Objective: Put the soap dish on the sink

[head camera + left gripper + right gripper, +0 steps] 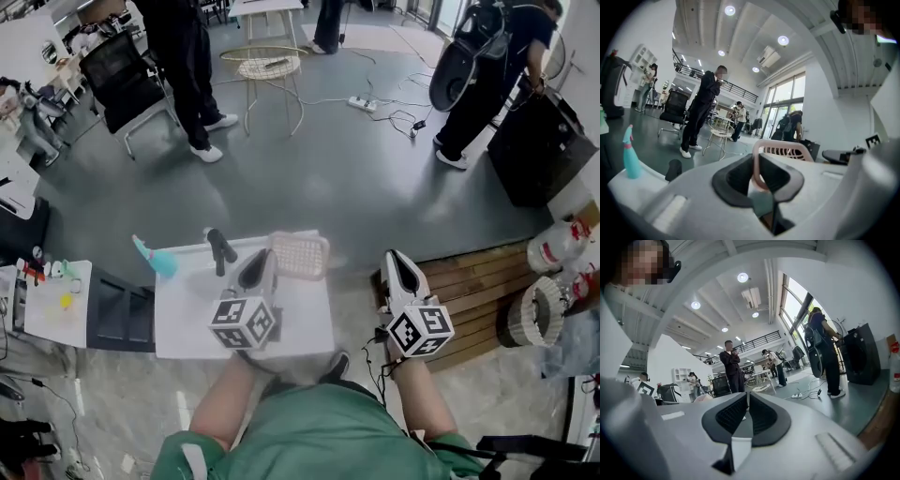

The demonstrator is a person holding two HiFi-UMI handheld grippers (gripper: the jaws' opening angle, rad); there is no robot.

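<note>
Apparently, soap dish [300, 255] in left gripper [255, 270]

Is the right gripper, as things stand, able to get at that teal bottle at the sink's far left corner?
Probably not directly. The right gripper hangs off the right side of the sink, and the left gripper, shut on the pink soap dish, stands between it and the teal bottle.

Pale pink grid-perforated plastic soap dish [298, 255]. White rectangular sink [187, 328], matte black tap [221, 249]. Teal plastic spray bottle [155, 260]. Left gripper [255, 272] and right gripper [401, 269]: light grey, black ribbed pads [733, 414], black-and-white square markers.
</note>
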